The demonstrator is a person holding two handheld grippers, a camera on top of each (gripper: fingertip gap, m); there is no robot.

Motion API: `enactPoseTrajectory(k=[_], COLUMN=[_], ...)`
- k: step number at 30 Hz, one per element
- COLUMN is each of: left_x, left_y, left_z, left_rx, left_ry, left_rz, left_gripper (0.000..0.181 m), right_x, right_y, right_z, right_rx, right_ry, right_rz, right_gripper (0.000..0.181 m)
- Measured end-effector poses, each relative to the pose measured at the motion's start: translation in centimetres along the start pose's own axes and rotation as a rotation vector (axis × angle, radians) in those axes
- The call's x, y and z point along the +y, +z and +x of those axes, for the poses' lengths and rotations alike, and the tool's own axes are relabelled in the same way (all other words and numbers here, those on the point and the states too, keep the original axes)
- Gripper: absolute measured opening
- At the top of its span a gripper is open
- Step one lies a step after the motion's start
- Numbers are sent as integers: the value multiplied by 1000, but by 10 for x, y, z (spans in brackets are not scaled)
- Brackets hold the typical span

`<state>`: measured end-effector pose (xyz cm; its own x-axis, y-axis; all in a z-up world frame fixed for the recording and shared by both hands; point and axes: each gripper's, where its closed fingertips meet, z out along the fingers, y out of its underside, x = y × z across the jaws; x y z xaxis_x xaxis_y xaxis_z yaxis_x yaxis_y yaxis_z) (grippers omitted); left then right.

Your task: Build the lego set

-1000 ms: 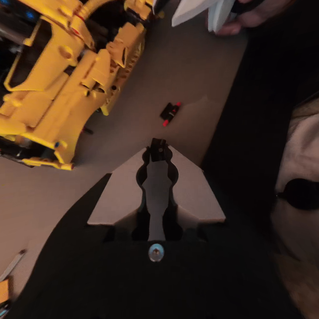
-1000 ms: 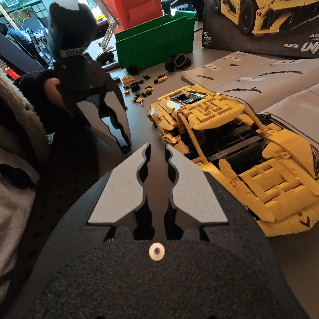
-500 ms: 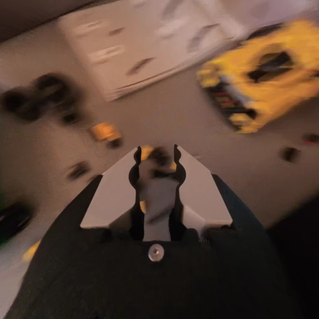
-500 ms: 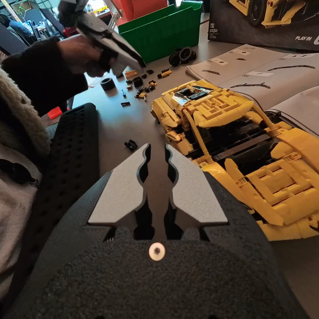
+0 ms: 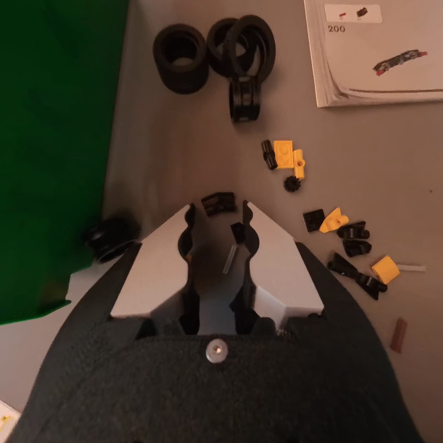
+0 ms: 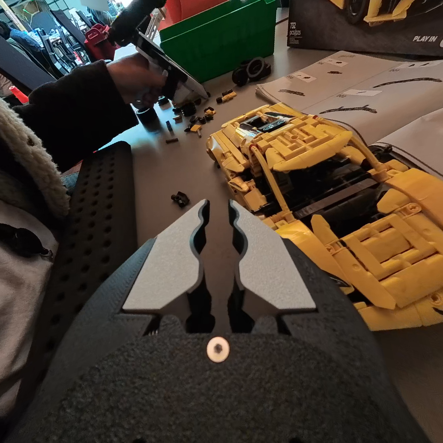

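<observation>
We see a grey table (image 6: 167, 172) with a green bin (image 6: 215, 40) at its far side. A red object (image 6: 182, 9) sits behind the bin. A black perforated panel (image 6: 96, 215) lies at the near left edge. Chairs (image 6: 60, 43) fill the far-left background.

Yellow car (image 6: 311, 191): glossy smooth plastic. Tyres (image 5: 179, 57): matt black rubber look. Booklet (image 5: 383, 60): matt paper. Green bin (image 6: 215, 40): smooth plastic. Right gripper (image 6: 218, 206): grainy matt plastic, grey pads (image 6: 167, 263), metal screw (image 6: 217, 349). Table (image 6: 167, 172): smooth, matt grey.
</observation>
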<state>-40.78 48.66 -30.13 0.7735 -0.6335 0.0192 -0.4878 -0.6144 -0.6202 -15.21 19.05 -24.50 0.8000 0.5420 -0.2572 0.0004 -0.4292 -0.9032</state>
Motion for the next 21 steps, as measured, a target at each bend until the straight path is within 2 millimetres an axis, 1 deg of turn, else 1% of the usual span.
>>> enactPoseTrajectory(k=[1,2,5,6,7,8,9,10,11,12,13,14,15,16,17,19,21], left_x=[0,0,-5,-12,-21,-30,-35,-35,-28,-17,-4,10,23,34,42,57,69], left_y=[0,0,-4,-10,-21,-35,-49,-63,-76,-87,-93,-95,-95,-94,-89,-76,-64], left_z=[1,3,9,19,37,63,95,133,177,219,257,290,318,342,360,384,399], left_rx=[9,16,36,67,120,184,260,359,475,581,661,716,758,795,813,827,824], left_ry=[8,18,45,72,122,197,285,377,461,528,574,601,606,595,577,575,626], left_rz=[-3,-8,6,39,87,137,178,208,224,227,214,186,153,124,96,26,-32], left_gripper=[35,25,25,25,25,25,25,25,25,25,25,25,25,25,25,25,25], right_x=[0,-1,-7,-12,-19,-25,-29,-30,-30,-29,-27,-25,-22,-20,-18,-13,-6], right_y=[0,-1,-5,-9,-15,-22,-31,-40,-49,-59,-69,-79,-88,-98,-106,-122,-135], right_z=[0,0,1,1,1,3,6,10,14,19,24,29,32,34,35,34,32], right_rx=[0,-1,4,6,11,22,37,53,75,108,143,172,197,219,238,270,298], right_ry=[2,4,3,7,13,25,42,59,71,79,83,89,97,105,110,116,117], right_rz=[2,6,33,57,87,117,142,159,173,184,190,193,196,199,204,204,190], right_gripper=[15,15,15,15,14,14,14,15,15,15,15,15,15,15,15,14,14])
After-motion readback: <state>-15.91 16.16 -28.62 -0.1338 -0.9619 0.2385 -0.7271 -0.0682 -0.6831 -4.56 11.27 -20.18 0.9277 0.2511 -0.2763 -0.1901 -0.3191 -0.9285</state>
